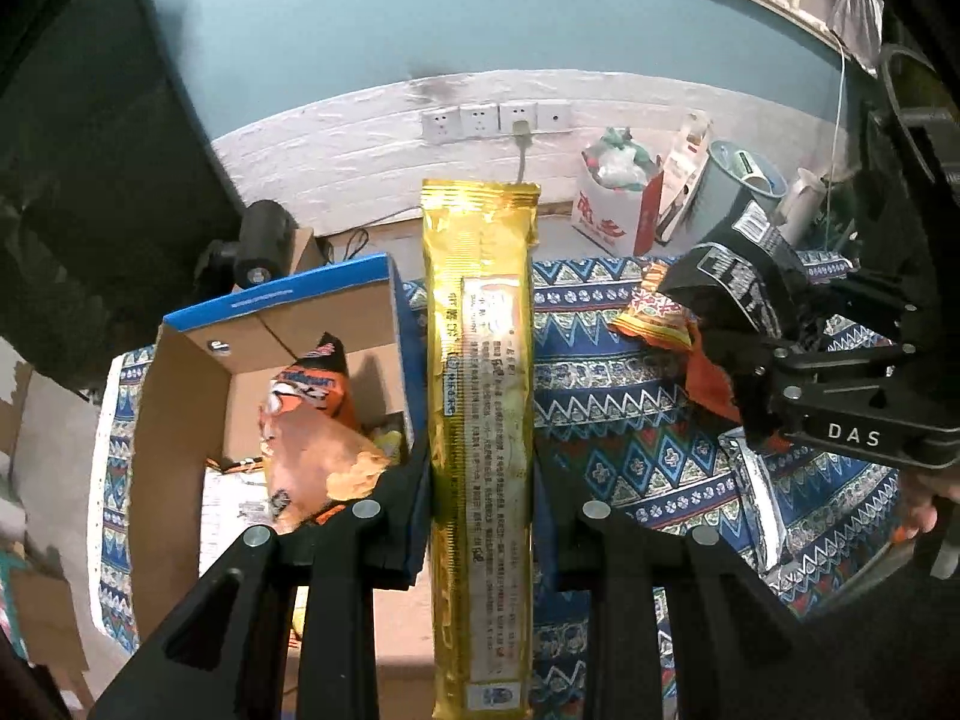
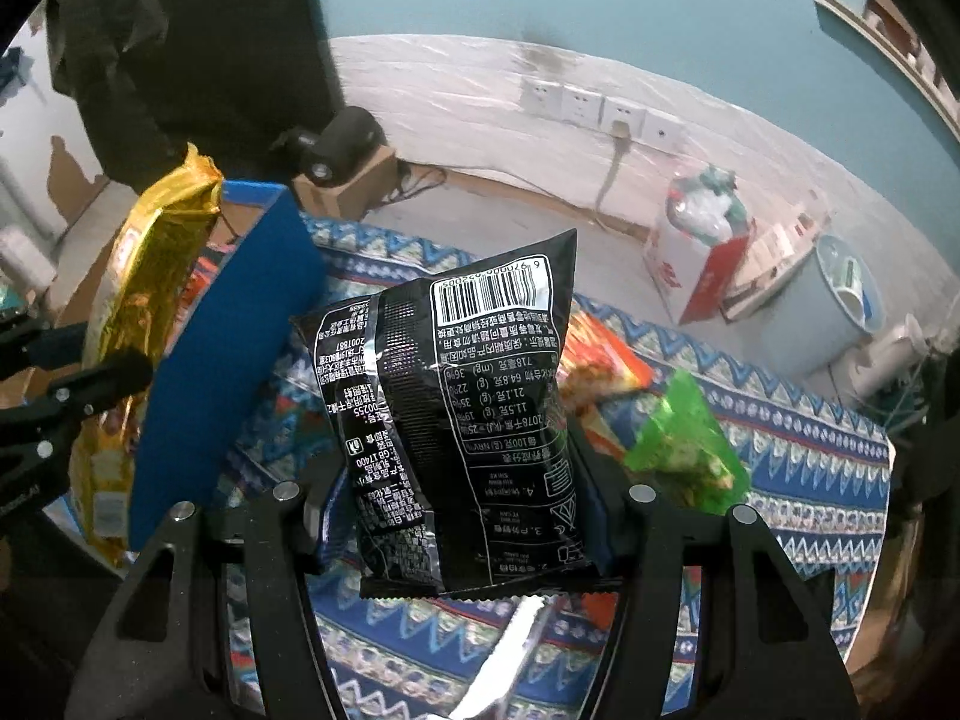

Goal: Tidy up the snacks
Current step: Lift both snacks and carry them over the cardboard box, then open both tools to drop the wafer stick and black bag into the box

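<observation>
left gripper [image 1: 480, 516]: clamps gold packet [image 1: 480, 396] | right gripper [image 2: 462, 510]: clamps black bag [image 2: 468, 420]

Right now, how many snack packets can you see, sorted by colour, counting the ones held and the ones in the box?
Gold: 1, the long gold packet held in the left gripper
Black: 1, the black packet held in the right gripper
Orange: 2, one in the cardboard box, one on the patterned cloth
Green: 1, on the cloth
Silver: 1, on the cloth
Total: 6
</observation>
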The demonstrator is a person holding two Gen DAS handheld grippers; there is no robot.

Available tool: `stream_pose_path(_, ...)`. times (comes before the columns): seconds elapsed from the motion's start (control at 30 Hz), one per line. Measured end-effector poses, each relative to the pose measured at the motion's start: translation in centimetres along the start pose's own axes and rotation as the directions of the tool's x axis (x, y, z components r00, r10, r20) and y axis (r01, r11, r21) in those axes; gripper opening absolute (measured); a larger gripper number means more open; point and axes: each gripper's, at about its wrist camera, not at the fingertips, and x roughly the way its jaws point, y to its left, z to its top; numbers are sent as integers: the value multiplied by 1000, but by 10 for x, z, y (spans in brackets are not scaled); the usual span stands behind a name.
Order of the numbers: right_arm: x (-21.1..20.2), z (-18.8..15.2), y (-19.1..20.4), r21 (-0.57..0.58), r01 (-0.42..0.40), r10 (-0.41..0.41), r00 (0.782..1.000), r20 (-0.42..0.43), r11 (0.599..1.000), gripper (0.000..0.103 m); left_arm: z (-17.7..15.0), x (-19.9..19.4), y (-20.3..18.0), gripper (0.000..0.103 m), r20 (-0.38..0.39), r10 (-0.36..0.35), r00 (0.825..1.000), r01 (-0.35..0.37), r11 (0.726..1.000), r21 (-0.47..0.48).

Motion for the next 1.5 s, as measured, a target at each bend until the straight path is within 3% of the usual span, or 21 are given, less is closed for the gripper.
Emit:
stream_pose_path(0.23,-5,18,30,-32,-46,46,999,20,998,60,-2,-15,23,29,21,-19,1000,20,999,-37)
stream_pose_path(0.3,-5,24,40,-27,-91,91,996,-2,996,60,-3,-17,30,29,27,-9,1000,10,999,-45)
stream_pose_path(0.7,1,59,91,-84,-130,131,991,3,988,60,-14,-14,96,29,12,45,999,-43,986,-159)
stream_pose_path(1.17,25,97,153,-146,-165,165,986,-12,975,60,-38,8,171,29,-51,102,993,-112,954,-280)
stream_pose_path(1.5,55,103,182,-167,-171,161,984,-71,971,60,-49,13,190,29,-68,96,993,-113,942,-316)
